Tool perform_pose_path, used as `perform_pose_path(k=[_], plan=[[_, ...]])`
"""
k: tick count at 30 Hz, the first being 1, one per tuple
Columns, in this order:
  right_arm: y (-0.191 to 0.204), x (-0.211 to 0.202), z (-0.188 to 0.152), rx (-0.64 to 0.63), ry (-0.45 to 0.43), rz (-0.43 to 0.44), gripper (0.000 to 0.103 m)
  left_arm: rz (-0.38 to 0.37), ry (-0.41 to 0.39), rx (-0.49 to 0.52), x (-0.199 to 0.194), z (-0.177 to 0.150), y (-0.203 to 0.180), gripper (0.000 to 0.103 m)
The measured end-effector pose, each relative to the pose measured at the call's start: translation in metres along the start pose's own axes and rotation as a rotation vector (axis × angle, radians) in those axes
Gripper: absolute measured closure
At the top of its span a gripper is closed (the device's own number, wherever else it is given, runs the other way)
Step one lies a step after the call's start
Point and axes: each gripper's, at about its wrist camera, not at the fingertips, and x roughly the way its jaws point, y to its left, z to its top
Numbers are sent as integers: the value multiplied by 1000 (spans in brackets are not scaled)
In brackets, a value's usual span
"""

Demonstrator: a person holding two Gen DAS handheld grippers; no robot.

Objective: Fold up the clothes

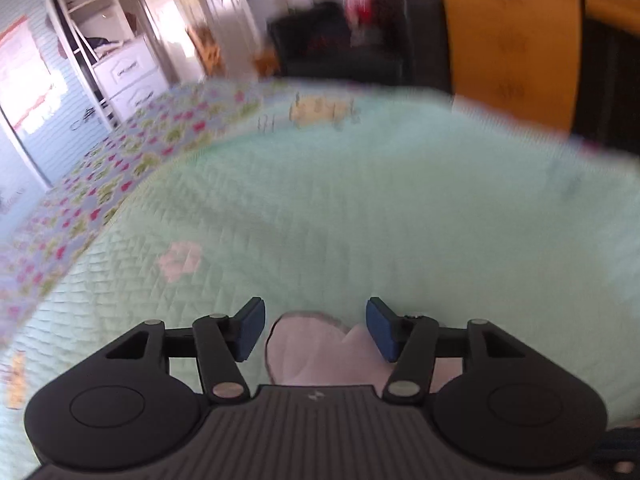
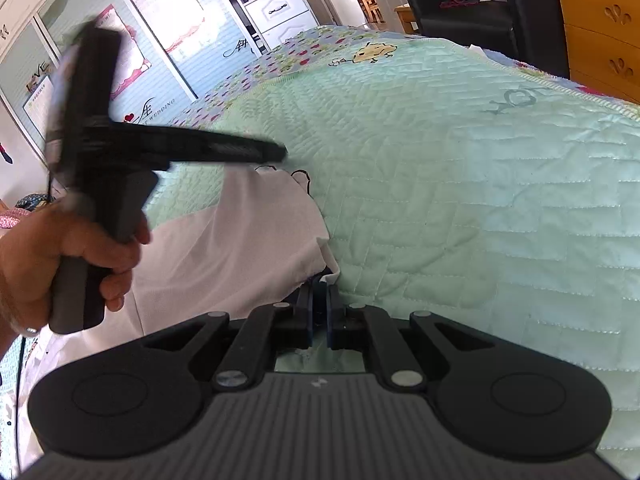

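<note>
**White garment gripped at one edge on a mint quilt**

Mint-green quilted bedspread (image 2: 460, 208) with patchwork border, white drawers (image 2: 280, 10) and a wooden dresser (image 2: 600, 20) behind. White garment (image 2: 240, 248) spread at left, long axis running from lower left toward the bed's middle, black-trimmed end pointing away. Right gripper (image 2: 320, 304) clamped shut on the garment's near edge. Left gripper (image 1: 316, 328) with blue pads apart, poised over a rounded pale fold; held by a left hand (image 2: 52, 256), blurred

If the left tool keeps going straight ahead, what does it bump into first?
Probably the green quilt. The open left tool sits over the white garment, pointing across the bed. Blur hides the depth.
</note>
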Motion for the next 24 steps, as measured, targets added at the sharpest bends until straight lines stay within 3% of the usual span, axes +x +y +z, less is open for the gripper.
perform_pose_path(k=[3, 6, 11, 14, 18, 24], plan=[[1, 1, 1, -2, -1, -1, 96, 17, 46, 3, 8, -1, -2, 45], [1, 1, 1, -7, -1, -3, 96, -14, 70, -68, 10, -3, 11, 48], [1, 1, 2, -2, -2, -3, 96, 65, -55, -115, -6, -5, 18, 51], [1, 2, 2, -2, -3, -3, 96, -6, -1, -133, 0, -5, 22, 51], [-1, 3, 2, 11, -5, 5, 96, 36, 46, -60, 8, -7, 15, 46], [1, 4, 3, 5, -6, -1, 96, 25, 4, -11, 4, -7, 5, 45]])
